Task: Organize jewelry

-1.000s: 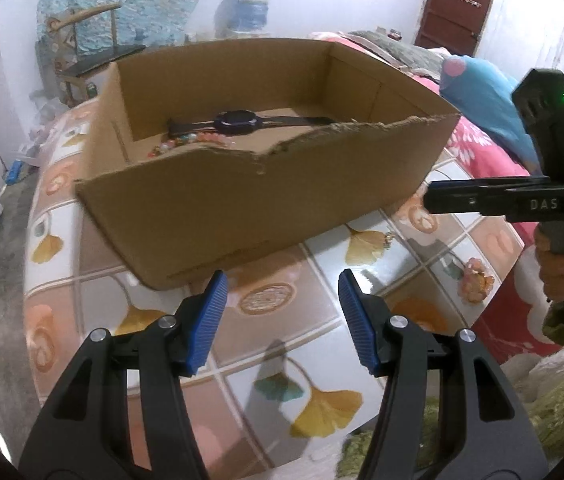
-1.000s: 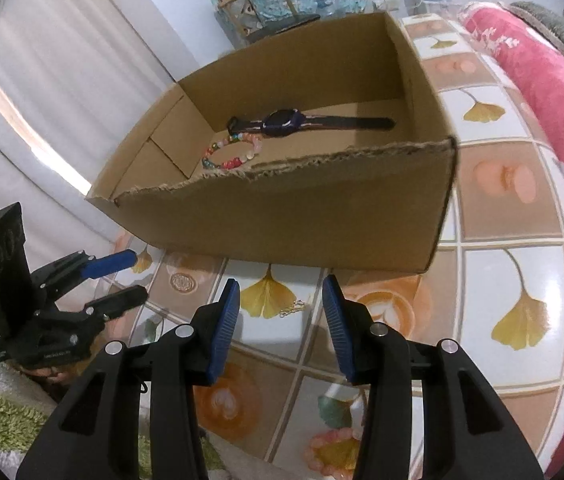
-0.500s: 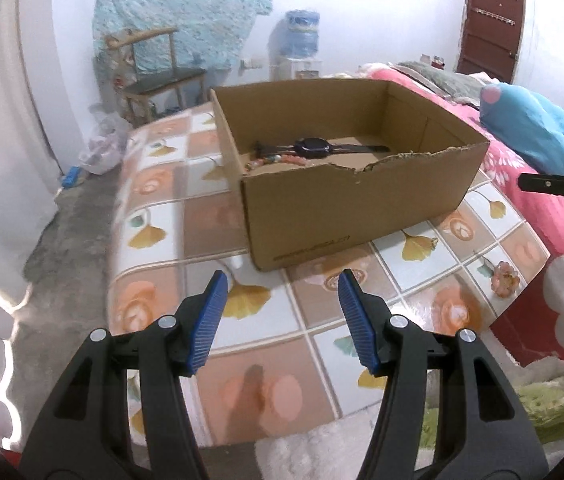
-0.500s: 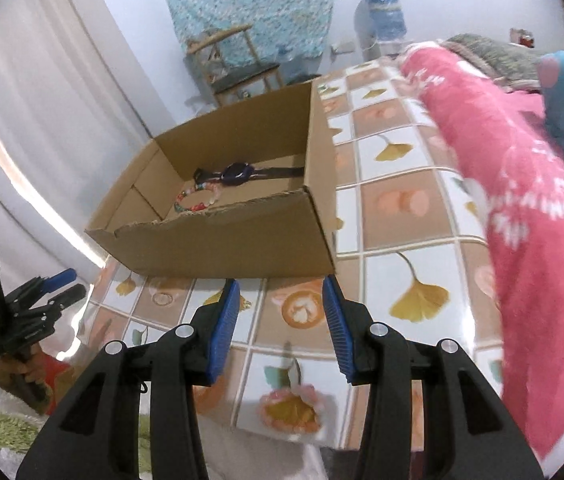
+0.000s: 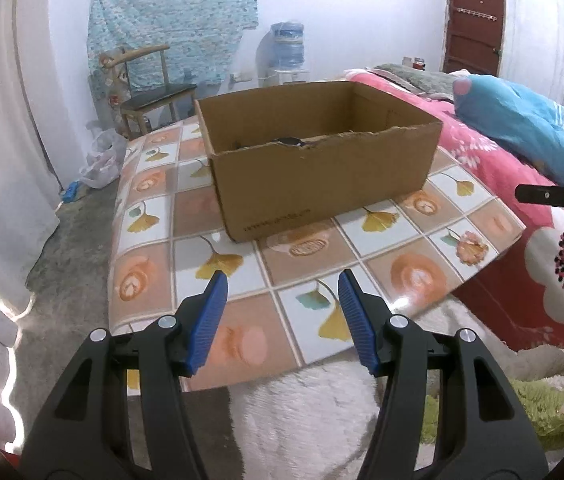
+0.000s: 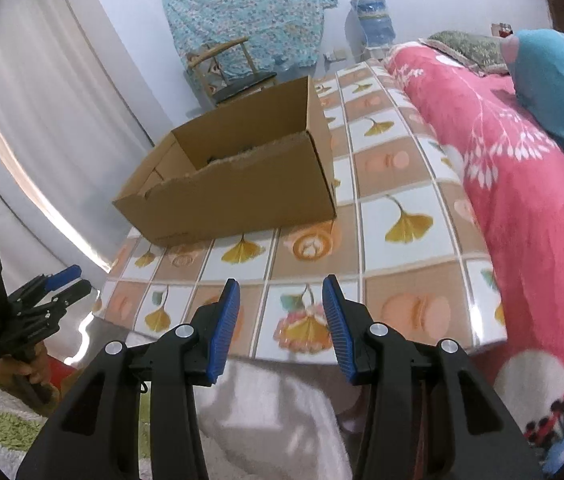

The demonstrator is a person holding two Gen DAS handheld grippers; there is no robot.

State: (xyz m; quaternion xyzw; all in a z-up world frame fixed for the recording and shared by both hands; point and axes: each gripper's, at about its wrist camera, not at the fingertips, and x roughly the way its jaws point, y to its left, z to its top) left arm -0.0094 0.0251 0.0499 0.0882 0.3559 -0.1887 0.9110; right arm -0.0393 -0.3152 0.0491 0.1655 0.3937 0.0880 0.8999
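Left gripper (image 5: 279, 318) and right gripper (image 6: 279, 322): jaws apart, nothing between them. Both have pulled back from the box (image 5: 322, 184) over the last second, now hanging past the near edge of the tiled surface (image 5: 161, 248). Watch (image 5: 292, 142) barely shows over the torn front wall, still inside the box; bracelet now hidden. Looks like placing is done, both retreating.

We can read only one thing — the pale letters "DA" on the black bar of the right gripper (image 5: 558, 196), cut off at the edge. The dark print on the cardboard box (image 5: 322, 172) front is too blurred for us to read.
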